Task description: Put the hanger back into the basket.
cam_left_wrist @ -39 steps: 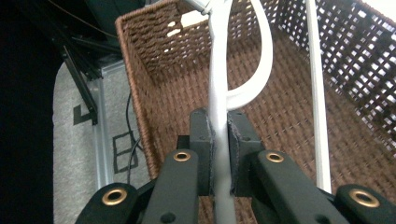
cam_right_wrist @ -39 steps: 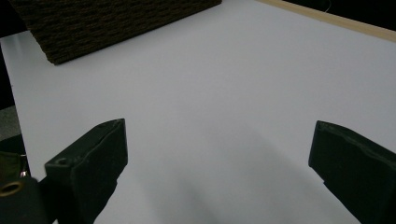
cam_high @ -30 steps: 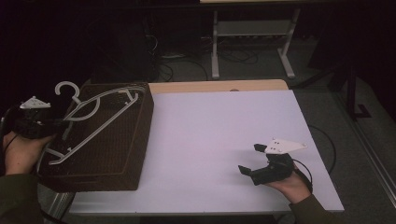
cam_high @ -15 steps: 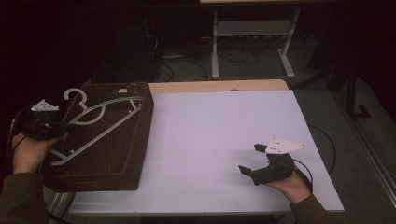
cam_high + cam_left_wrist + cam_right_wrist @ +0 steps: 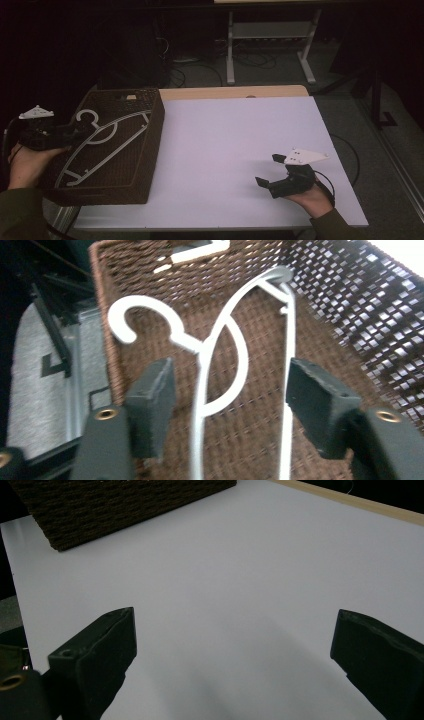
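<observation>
White plastic, the hanger [image 5: 102, 145] now lies in the wicker basket [image 5: 150, 150], lower than half a second ago, the left gripper [image 5: 227, 390] having just opened off it, so the drop looks done; the right gripper [image 5: 267, 170] rests open.

Your left gripper [image 5: 227, 405] has just opened its jaws, letting the white hanger [image 5: 100, 145] drop into the basket [image 5: 150, 150].
</observation>
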Demonstrator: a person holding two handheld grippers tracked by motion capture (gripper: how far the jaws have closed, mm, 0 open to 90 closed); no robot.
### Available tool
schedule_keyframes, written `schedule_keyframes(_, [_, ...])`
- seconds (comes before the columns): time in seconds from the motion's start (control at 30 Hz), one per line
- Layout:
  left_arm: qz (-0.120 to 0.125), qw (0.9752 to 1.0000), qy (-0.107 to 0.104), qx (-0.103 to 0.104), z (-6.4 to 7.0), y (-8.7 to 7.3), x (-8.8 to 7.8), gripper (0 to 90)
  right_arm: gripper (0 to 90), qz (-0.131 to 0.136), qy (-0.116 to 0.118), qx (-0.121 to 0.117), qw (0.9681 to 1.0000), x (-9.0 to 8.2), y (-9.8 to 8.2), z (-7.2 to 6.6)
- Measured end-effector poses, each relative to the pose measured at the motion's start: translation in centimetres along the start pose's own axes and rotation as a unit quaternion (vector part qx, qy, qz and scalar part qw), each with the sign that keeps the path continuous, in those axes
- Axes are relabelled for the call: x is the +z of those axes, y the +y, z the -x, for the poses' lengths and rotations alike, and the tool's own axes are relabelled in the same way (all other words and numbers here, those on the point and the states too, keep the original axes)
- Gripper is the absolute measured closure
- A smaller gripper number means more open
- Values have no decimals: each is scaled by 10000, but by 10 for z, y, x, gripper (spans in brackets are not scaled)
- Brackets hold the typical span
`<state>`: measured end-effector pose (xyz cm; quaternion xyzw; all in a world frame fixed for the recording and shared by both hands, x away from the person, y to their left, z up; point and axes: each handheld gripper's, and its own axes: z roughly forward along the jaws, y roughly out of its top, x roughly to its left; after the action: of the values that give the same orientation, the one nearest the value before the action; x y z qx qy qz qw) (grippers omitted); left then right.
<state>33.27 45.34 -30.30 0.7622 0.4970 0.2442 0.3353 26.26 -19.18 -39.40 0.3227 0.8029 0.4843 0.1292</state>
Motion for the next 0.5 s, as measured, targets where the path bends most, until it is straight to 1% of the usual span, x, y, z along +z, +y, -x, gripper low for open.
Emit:
schedule_keyframes(0.07, [90,9999,-103,-20,5,2,0,299,41,24,-16,-36,10000,0,0,1])
schedule_keyframes(0.1, [116,9998,-129,-32,6,3,0,275,41,12,-12,-3,10000,0,0,1])
schedule_keyframes(0.13, [161,9997,-161,-39,9,4,1,261,41,21,-13,-18,10000,0,0,1])
schedule_keyframes(0.2, [258,9993,-266,-90,13,6,1,228,41,19,-26,-3,10000,0,0,2])
schedule_keyframes(0.27, [325,9990,-294,-66,18,8,1,207,41,19,-26,17,10000,-1,0,2])
schedule_keyframes(0.33, [410,9986,-320,-90,23,11,1,182,41,39,-45,12,10000,-2,1,2])
schedule_keyframes(0.43, [633,9971,-403,-162,32,15,-2,164,41,94,-70,7,9999,-4,2,4])
schedule_keyframes(0.5, [735,9960,-477,-178,37,17,-3,158,41,110,-88,31,9999,-5,3,5])
